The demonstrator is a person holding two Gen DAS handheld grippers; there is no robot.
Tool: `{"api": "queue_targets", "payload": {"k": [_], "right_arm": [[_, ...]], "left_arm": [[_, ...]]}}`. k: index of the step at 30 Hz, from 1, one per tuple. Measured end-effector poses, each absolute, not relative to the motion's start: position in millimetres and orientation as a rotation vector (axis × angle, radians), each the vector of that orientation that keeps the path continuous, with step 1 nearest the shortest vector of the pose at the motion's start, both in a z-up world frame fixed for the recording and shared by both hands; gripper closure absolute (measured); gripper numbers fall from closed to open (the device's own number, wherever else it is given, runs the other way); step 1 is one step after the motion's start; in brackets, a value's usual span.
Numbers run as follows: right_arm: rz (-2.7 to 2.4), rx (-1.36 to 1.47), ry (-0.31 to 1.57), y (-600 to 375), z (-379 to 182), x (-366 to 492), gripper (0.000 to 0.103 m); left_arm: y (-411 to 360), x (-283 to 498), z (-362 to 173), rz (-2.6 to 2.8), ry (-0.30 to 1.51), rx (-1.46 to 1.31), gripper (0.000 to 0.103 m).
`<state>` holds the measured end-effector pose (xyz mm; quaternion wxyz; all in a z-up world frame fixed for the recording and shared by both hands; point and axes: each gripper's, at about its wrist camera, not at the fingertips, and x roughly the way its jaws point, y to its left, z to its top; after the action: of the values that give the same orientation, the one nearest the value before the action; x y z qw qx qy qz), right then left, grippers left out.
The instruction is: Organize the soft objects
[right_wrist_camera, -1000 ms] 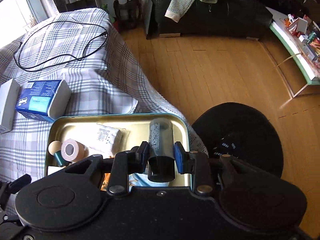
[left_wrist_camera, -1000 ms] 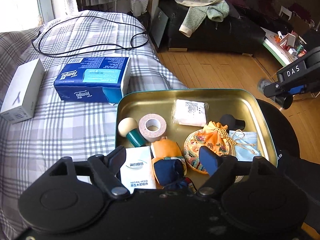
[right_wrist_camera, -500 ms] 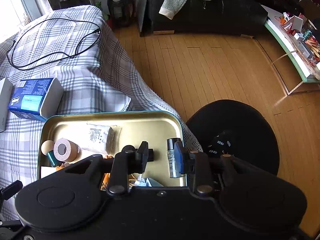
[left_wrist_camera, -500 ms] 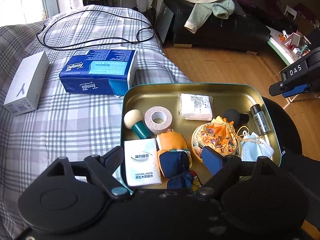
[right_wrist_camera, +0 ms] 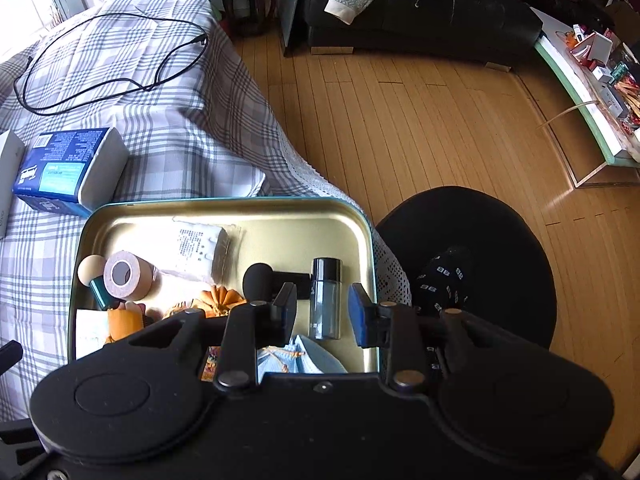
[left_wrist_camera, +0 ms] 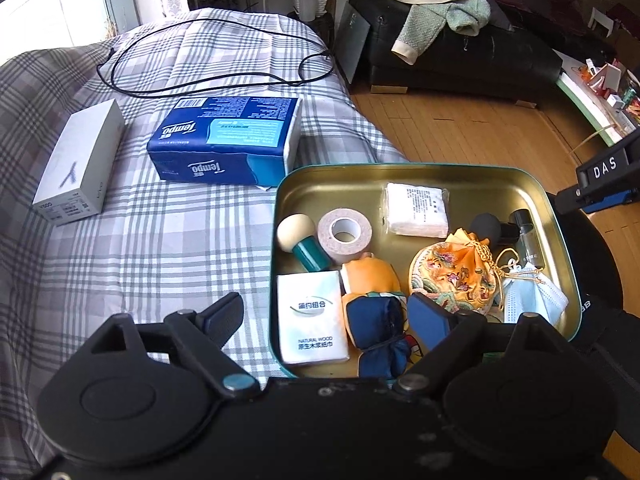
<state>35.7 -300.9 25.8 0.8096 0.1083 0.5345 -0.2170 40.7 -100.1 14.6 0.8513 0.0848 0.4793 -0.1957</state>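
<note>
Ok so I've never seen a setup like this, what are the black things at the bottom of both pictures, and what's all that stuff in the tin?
Those are handheld two-finger grippers, one in each of a person's hands, each with a camera looking along its fingers. One picture comes from the left gripper. Its jaws have just been opening and grip nothing. The other comes from the right gripper, whose pads stand apart, also gripping nothing. A small bottle lies below them in the tin tray. The tray sits on a plaid cloth and also holds a tape roll, an embroidered pouch and a face mask.
</note>
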Motion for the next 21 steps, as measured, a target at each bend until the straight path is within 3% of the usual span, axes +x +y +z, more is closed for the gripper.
{"api": "queue_targets", "payload": {"k": [21], "right_arm": [[-0.453, 0.246, 1.058, -218.9, 21.3, 10.7, 0.071]], "left_arm": [[-54.1, 41.5, 32.1, -0.345, 0.999, 0.108, 0.011]]}}
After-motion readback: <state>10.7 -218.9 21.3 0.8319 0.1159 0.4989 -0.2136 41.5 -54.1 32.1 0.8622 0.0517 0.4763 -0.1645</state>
